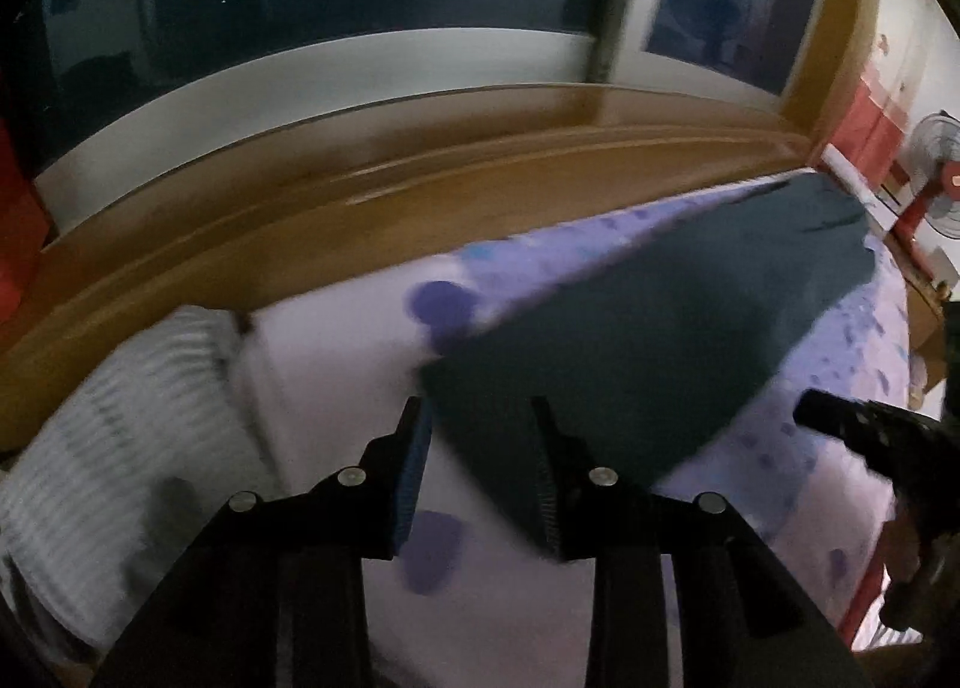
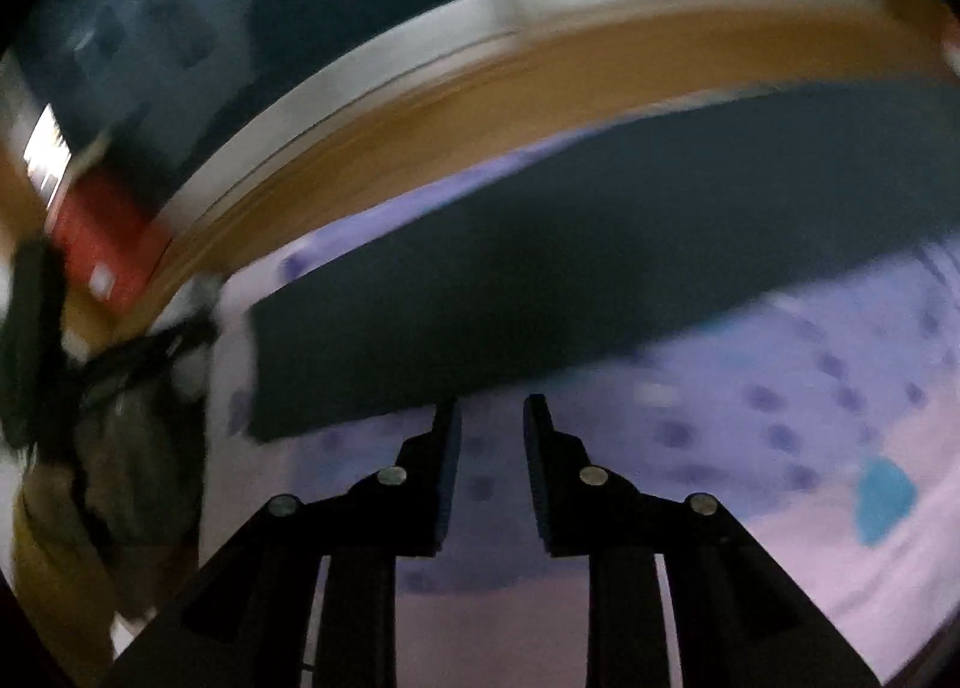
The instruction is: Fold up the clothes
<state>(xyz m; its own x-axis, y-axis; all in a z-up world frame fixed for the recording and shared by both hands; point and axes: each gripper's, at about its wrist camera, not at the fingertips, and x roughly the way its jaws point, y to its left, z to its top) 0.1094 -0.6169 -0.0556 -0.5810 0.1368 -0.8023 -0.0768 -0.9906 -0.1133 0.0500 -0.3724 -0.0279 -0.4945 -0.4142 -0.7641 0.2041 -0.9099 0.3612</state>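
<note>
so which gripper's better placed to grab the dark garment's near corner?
Left, probably. The left gripper has the dark garment corner right at its open fingertips, over the patterned bedsheet. The right gripper is open just short of the garment's long edge.

Dk teal garment (image 1: 660,340) flat on bedsheet (image 1: 336,364)
</note>
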